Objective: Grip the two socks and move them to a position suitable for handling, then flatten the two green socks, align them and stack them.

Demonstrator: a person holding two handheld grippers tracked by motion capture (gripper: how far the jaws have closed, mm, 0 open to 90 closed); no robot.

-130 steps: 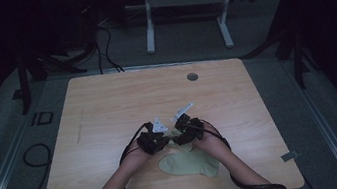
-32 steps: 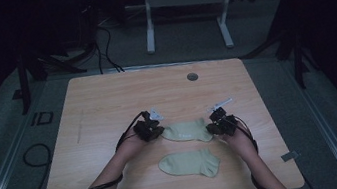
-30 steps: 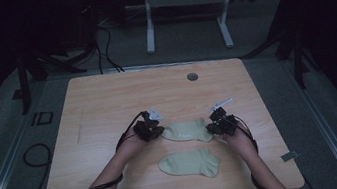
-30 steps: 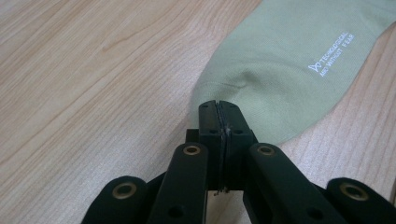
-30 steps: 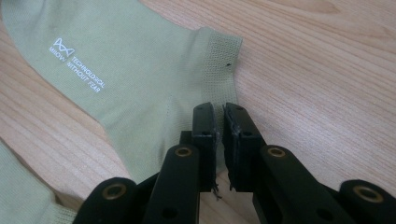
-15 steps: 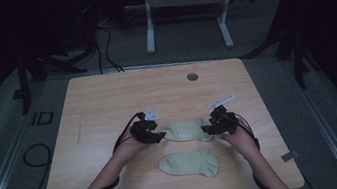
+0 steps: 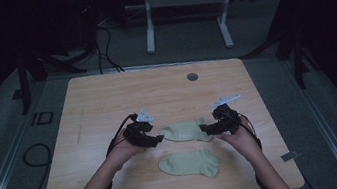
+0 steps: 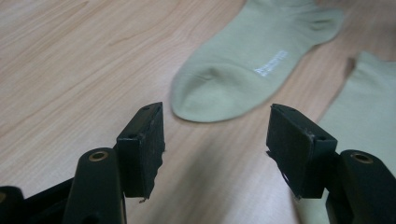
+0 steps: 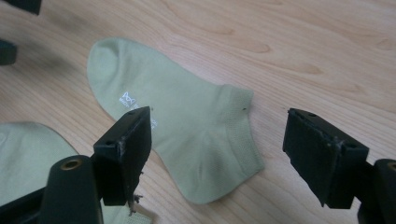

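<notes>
Two pale green ankle socks lie flat on the wooden table (image 7: 106, 98). The farther sock (image 7: 185, 131) (image 8: 252, 65) (image 9: 182, 126) stretches between my two grippers, toe toward the left one. The nearer sock (image 7: 189, 163) (image 8: 364, 116) (image 9: 28, 154) lies just in front of it. My left gripper (image 7: 155, 139) (image 8: 215, 140) is open, its jaws just short of the farther sock's toe. My right gripper (image 7: 205, 128) (image 9: 219, 154) is open too, its jaws spread over that sock's cuff end with nothing between them.
A round grey grommet (image 7: 192, 76) sits near the table's far edge. A metal stand (image 7: 183, 1) and cables (image 7: 102, 38) are on the dark floor beyond. Cables trail from both grippers toward the near edge.
Earlier both grippers were close together over one heap of sock; now the socks lie apart and flat. Over the last second both grippers drew slightly inward toward the farther sock's ends.
</notes>
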